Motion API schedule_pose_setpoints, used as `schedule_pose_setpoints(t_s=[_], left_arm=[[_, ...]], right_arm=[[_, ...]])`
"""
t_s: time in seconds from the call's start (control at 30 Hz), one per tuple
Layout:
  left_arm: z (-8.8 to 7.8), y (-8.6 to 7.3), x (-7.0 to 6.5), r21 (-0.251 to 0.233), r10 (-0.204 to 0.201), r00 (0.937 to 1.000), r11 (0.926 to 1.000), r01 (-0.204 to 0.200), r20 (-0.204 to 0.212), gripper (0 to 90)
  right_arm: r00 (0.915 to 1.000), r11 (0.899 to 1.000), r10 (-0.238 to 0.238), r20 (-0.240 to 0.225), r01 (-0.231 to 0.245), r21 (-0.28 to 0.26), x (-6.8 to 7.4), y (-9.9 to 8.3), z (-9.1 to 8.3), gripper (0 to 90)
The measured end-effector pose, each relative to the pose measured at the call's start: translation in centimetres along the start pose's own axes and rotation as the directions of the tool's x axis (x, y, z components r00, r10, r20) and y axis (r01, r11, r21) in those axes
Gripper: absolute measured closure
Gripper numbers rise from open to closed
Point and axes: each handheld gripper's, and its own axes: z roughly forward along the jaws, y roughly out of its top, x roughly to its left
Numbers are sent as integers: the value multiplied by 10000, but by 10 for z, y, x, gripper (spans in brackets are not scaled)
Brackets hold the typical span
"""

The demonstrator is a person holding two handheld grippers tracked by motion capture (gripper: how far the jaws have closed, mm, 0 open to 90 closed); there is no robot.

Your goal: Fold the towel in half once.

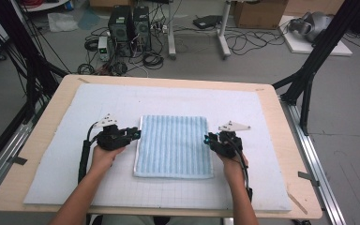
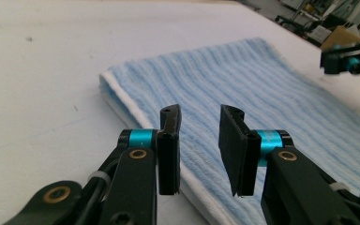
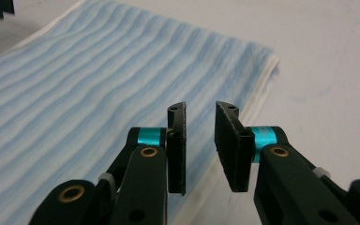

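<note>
We find ourselves in a lab or test room rather than a home. The wooden table (image 1: pixel 281 140) stands inside a frame of black struts (image 1: pixel 309 70), with metal rails (image 1: pixel 316 164) running along its sides. Behind it, on a bare grey floor (image 1: pixel 262 65), we note two computer towers (image 1: pixel 130 28) ringed by loose cables (image 1: pixel 150 58), a cardboard box (image 1: pixel 258 11) and the legs of a white stand (image 1: pixel 222 33). A white gridded mat (image 1: pixel 122 98) covers the tabletop.

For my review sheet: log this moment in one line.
towel folded flat on mat | left gripper open at left edge | right gripper open at right edge
</note>
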Motion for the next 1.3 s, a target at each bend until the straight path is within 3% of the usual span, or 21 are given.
schedule_pose_setpoints(t_s=[0.07, 0.23, 0.37, 0.43, 0.53, 0.6, 0.7, 0.77, 0.8, 0.87, 0.93, 1.0, 1.07, 1.17, 1.23, 1.3], left_arm=[[5, 2, -1, 349, 126, 9999, 9993, -125, -19, 692], [9, 13, -2, 62, 428, 9990, 9991, -427, -151, 679], [7, 15, 0, -138, 718, 9972, 9973, -721, -203, 604], [5, 16, -2, -155, 902, 9955, 9958, -906, -275, 544], [-1, 18, -4, -292, 1331, 9908, 9906, -1338, -253, 475], [-5, 18, -4, -420, 1400, 9900, 9892, -1405, -152, 446], [-12, 15, -3, -702, 1717, 9851, 9826, -1722, -133, 429], [-16, 12, 0, -768, 1429, 9897, 9867, -1433, -111, 403], [-17, 11, 1, -728, 1239, 9918, 9894, -1259, -316, 354], [-20, 7, 3, -759, 1275, 9896, 9883, -1325, -674, 228], [-24, 3, 5, -992, 1153, 9916, 9877, -1207, -584, 172], [-28, 0, 7, -1179, 1369, 9876, 9823, -1453, -766, 172], [-32, -2, 9, -1474, 1291, 9886, 9792, -1393, -771, 173], [-36, -3, 11, -1773, 1205, 9896, 9751, -1329, -788, 174], [-37, -3, 11, -1857, 1253, 9882, 9726, -1398, -879, 177], [-38, -8, 13, -1805, 1162, 9890, 9748, -1312, -912, 186]], right_arm=[[9999, 9999, -70, 128, 68, 150, -6, 9, 16, 763], [9990, 9957, 114, 422, -152, 914, -16, 22, 46, 780], [9961, 9923, 733, 487, -777, 960, -25, 15, 55, 783], [9950, 9923, 712, 707, -779, 964, -27, 16, 53, 782], [9920, 9910, 917, 867, -994, 893, -29, 15, 47, 715], [9920, 9922, 1042, 711, -1086, 616, -30, 16, 38, 628], [9869, 9885, 1461, 689, -1429, -492, -28, 16, 17, 465], [9859, 9835, 1580, 553, -1521, -977, -27, 15, 3, 405], [9867, 9831, 1532, 542, -1466, -1095, -26, 14, -3, 379], [9895, 9862, 1265, 700, -1178, -1164, -24, 11, -12, 308], [9917, 9913, 890, 932, -790, -1056, -22, 7, -18, 242], [9915, 9928, 494, 1201, -356, -1143, -19, 0, -24, 169], [9914, 9930, 161, 1299, -6, -1183, -17, -7, -31, 121], [9903, 9907, -260, 1368, 438, -1285, -15, -15, -38, 116], [9926, 9893, -234, 1192, 401, -1399, -14, -21, -41, 115], [9932, 9874, -299, 1121, 468, -1511, -14, -26, -43, 114]])
